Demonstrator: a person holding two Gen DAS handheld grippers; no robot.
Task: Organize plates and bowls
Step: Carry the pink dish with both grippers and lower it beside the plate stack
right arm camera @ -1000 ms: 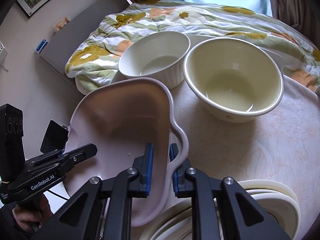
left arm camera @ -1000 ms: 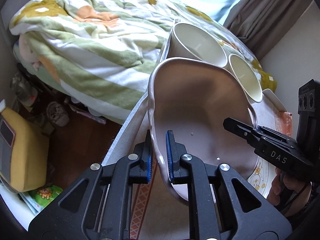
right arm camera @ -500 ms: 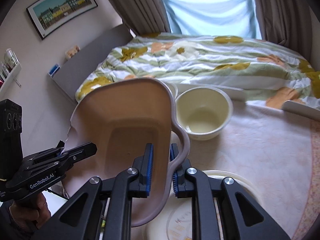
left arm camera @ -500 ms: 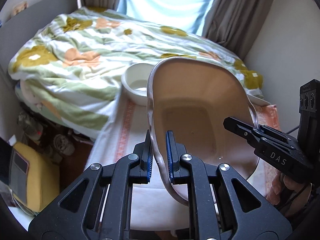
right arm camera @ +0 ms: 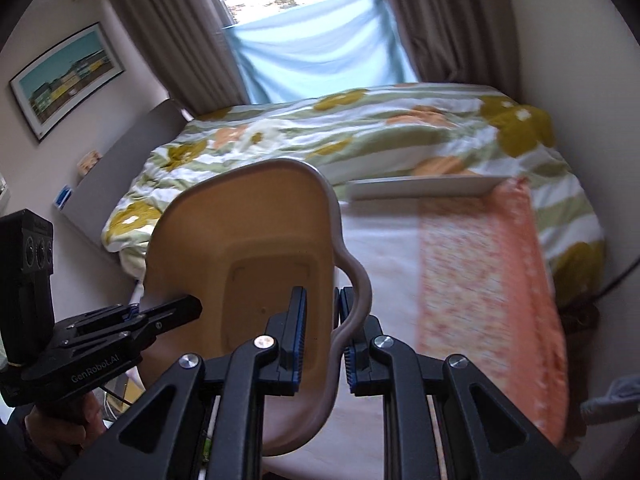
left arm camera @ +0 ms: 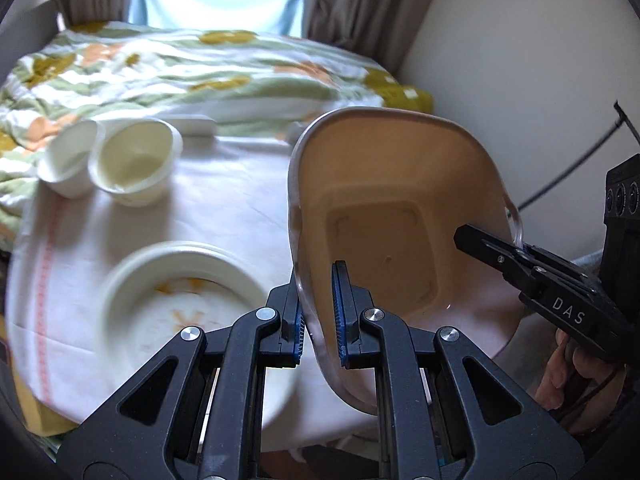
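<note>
While each hand-held gripper [left arm camera: 318,312] [right arm camera: 322,332] pinches an opposite rim, the beige dish [left arm camera: 400,216] hangs between them.

I see a beige plastic basin [left arm camera: 400,208], tilted steeply, raised above my table; two cream bowls [left arm camera: 134,170] touching at far left; a rimmed plate [left arm camera: 176,312] nearer.

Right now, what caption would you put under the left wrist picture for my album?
Two hand-held grippers, left and right, carry a beige dish above a table with two bowls and a plate.
</note>
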